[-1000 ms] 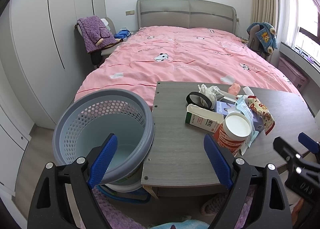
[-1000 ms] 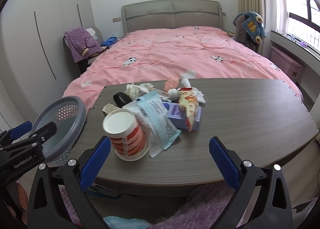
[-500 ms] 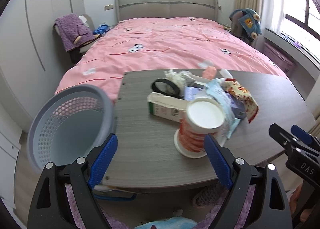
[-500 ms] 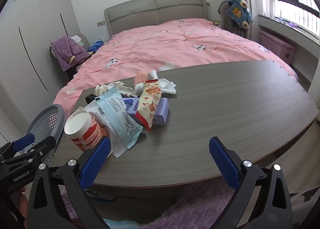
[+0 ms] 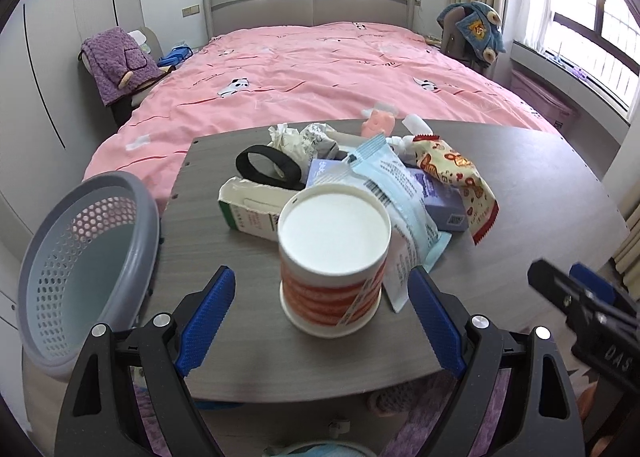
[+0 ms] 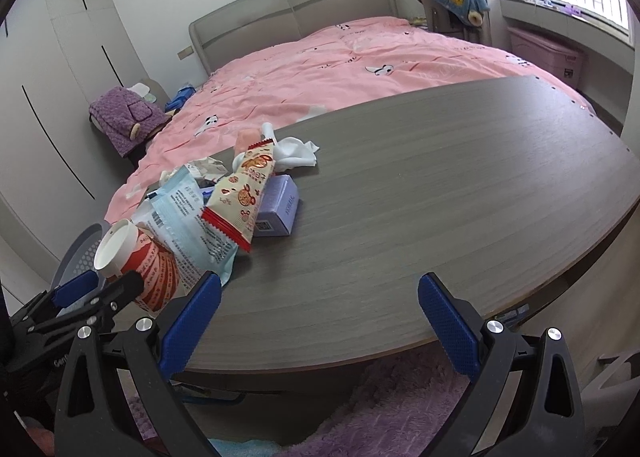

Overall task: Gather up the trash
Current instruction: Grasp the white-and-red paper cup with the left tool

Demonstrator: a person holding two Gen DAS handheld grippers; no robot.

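Behind your grey wood-grain table point(image 5: 224, 257) spreads a bed with a pink panda-print duvet point(image 5: 320, 69). Your left gripper point(image 5: 322, 313) is spread wide with nothing between its blue pads point(image 5: 206, 311), which flank the red-and-white paper cup point(image 5: 334, 257) without touching it. That cup stands upright at the near end of the trash pile. Just behind the cup lies a green-and-white carton point(image 5: 250, 211), and beyond that a black ring point(image 5: 268, 167) and crumpled paper point(image 5: 298, 137). To the cup's right, a pale blue wrapper point(image 5: 394, 185) leans against it, overlapping a lavender box point(image 5: 444, 201) and a red-and-cream snack packet point(image 5: 460, 181). Left of the cup, past the table edge, a grey perforated basket point(image 5: 80, 257) sits tilted towards you.

Your right gripper point(image 6: 320, 317) is likewise wide apart and holds nothing, hovering over bare tabletop point(image 6: 440, 197) well to the right of the cup point(image 6: 136, 261). The snack packet point(image 6: 244, 197) lies on the lavender box point(image 6: 278, 205), with a white tissue point(image 6: 296, 151) behind them.
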